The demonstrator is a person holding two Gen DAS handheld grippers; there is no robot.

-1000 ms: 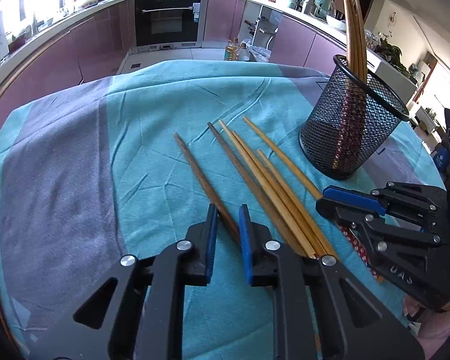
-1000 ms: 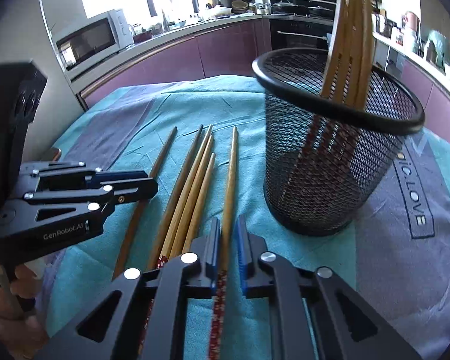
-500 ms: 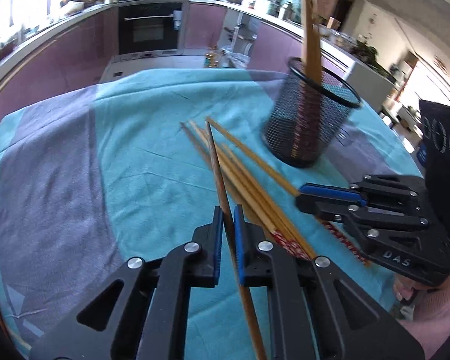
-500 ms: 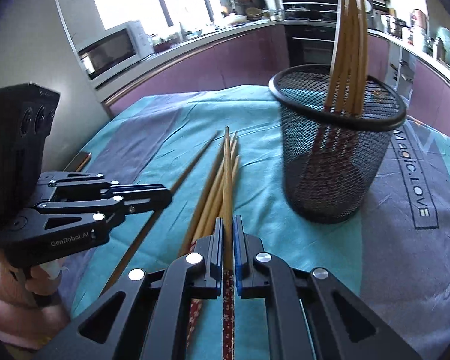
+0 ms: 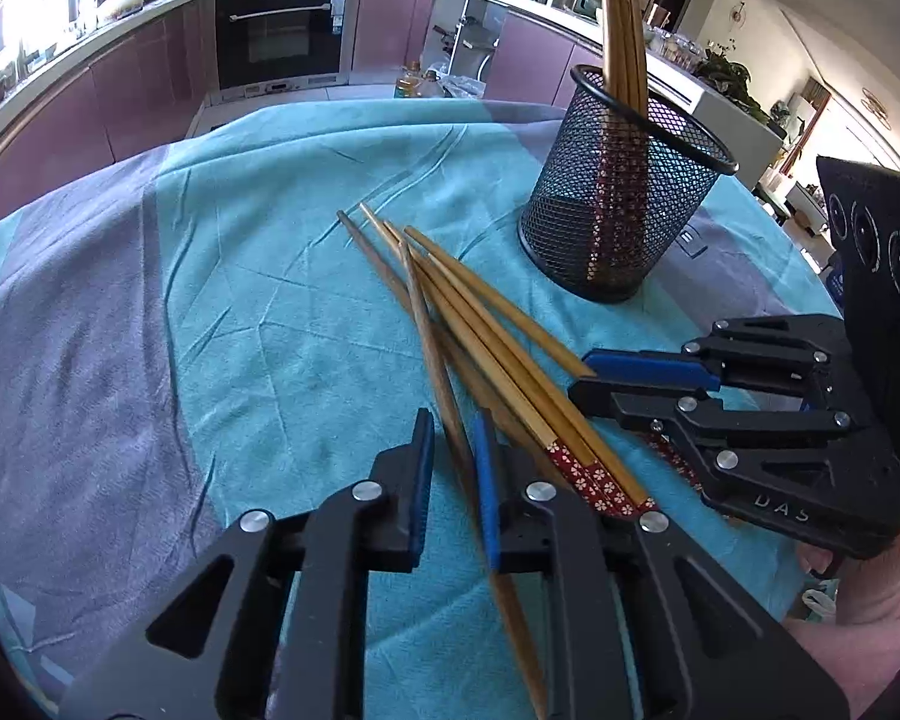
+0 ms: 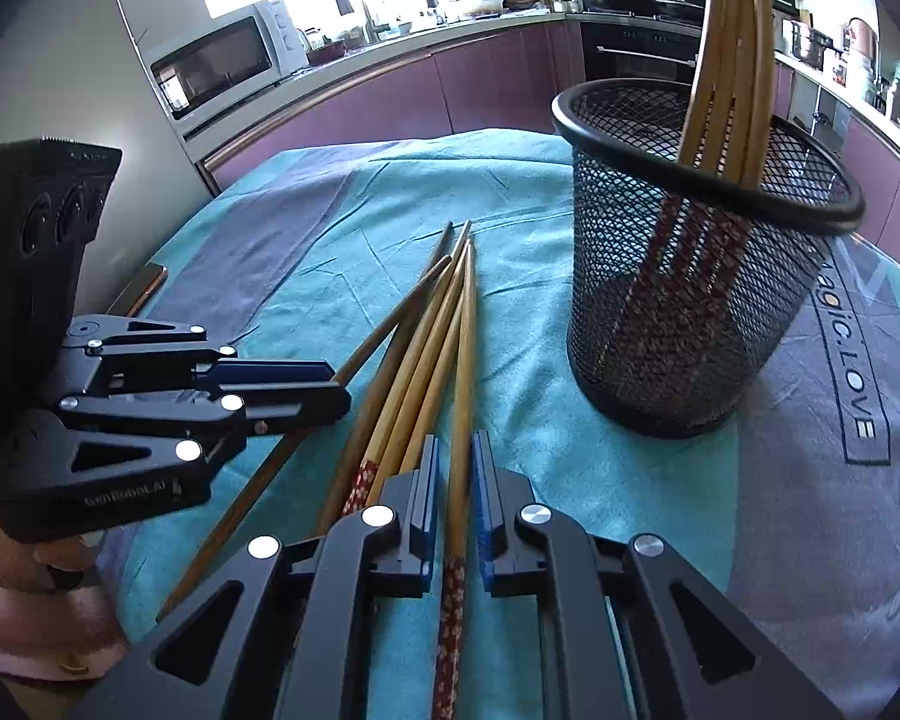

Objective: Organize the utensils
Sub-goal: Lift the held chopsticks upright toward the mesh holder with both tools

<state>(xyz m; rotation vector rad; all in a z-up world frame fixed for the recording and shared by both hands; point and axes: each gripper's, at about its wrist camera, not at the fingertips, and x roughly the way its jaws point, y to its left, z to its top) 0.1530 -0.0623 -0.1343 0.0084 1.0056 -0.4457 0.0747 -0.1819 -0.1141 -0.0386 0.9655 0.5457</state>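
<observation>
Several wooden chopsticks (image 5: 480, 324) lie fanned on the teal cloth, some with red flowered ends. A black mesh holder (image 5: 618, 204) stands behind them with several chopsticks upright in it; it also shows in the right wrist view (image 6: 690, 312). My left gripper (image 5: 453, 462) has its jaws parted, and a darker chopstick (image 5: 432, 348) lies between them, against the right pad. My right gripper (image 6: 455, 468) has its jaws slightly apart around a chopstick (image 6: 463, 360) with a red flowered end. Each gripper shows in the other's view: right (image 5: 618, 378), left (image 6: 306, 390).
The table is covered by a teal and grey cloth (image 5: 180, 330) with printed lettering (image 6: 852, 360) near the holder. Kitchen counters, an oven (image 5: 282, 30) and a microwave (image 6: 222, 60) are in the background. The table edge is close behind both grippers.
Both grippers have opened from their closed grip on a chopstick. The two raised chopsticks have come down onto the pile on the cloth.
</observation>
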